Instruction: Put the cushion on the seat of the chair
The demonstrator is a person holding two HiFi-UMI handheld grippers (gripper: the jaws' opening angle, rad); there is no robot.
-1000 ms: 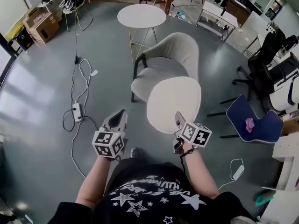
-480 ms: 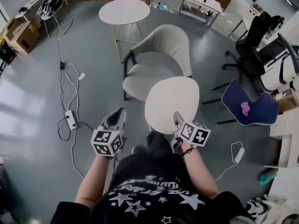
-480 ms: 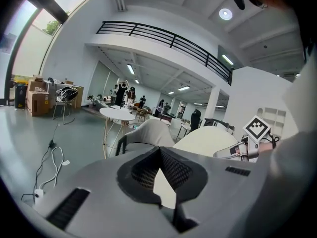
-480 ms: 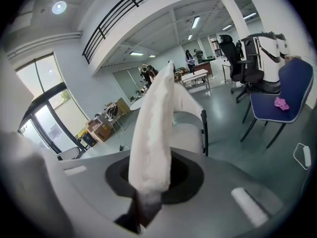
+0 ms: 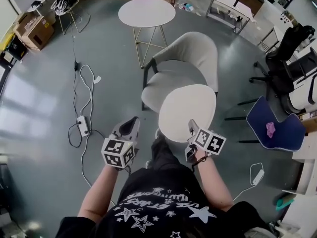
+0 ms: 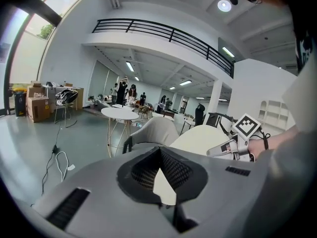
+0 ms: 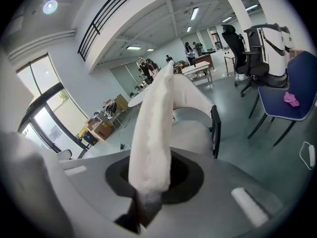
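A pale round cushion [image 5: 187, 112] hangs on edge in front of the cream chair [image 5: 190, 53], overlapping the front of its seat [image 5: 158, 86] in the head view. My right gripper [image 5: 191, 129] is shut on the cushion's near rim. In the right gripper view the cushion [image 7: 153, 118] rises out of the right gripper [image 7: 147, 195], with the chair [image 7: 194, 133] behind it. My left gripper [image 5: 131, 125] is to the left of the cushion, apart from it and shut on nothing. The left gripper view looks past the left gripper [image 6: 159, 150] to the chair [image 6: 152, 131] and cushion [image 6: 197, 137].
A round white table [image 5: 146, 11] stands behind the chair. Cables and a power strip [image 5: 82, 125] lie on the grey floor at the left. At the right stand a blue chair [image 5: 275, 123] and a black office chair [image 5: 287, 48]. My leg [image 5: 161, 150] is under the cushion.
My leg has stepped forward under the cushion, and both grippers have moved on toward the chair and sunk a little. The right gripper keeps its hold on the cushion.
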